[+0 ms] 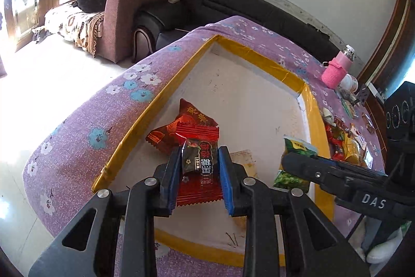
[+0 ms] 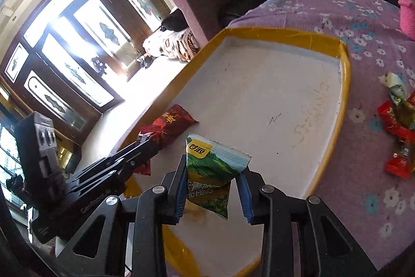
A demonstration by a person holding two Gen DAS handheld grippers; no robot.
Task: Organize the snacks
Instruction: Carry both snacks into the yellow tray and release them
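Here, the job is judged to be at an early stage. In the left wrist view, the left tongs (image 1: 199, 173) are closed on a dark red crinkled foil snack packet with a barcode label (image 1: 201, 168), held over the shallow white tray with a yellow taped rim (image 1: 269, 64). Just 1 other packet, a glossy red foil wrapper with gold lettering (image 1: 189, 125), is seen lying on the tray floor, just above the held one in the frame.

In the right wrist view, the right tongs (image 2: 211, 188) are narrowed onto a green and white plastic snack pouch with a yellow logo (image 2: 211, 168), gripped near the lower centre of the frame above the tray's near corner. Neither held packet has been released yet.

Much is left: a loose heap of red, yellow and green wrappers (image 1: 342, 139) is spread on the purple flowered cloth covering the counter (image 1: 77, 126), at the right edge of the frame, beside the tray.

The packets are thin, crumpled and shiny, with serrated ends; the tray floor is matte and scuffed with pen marks, and the tape on its rim is wrinkled.
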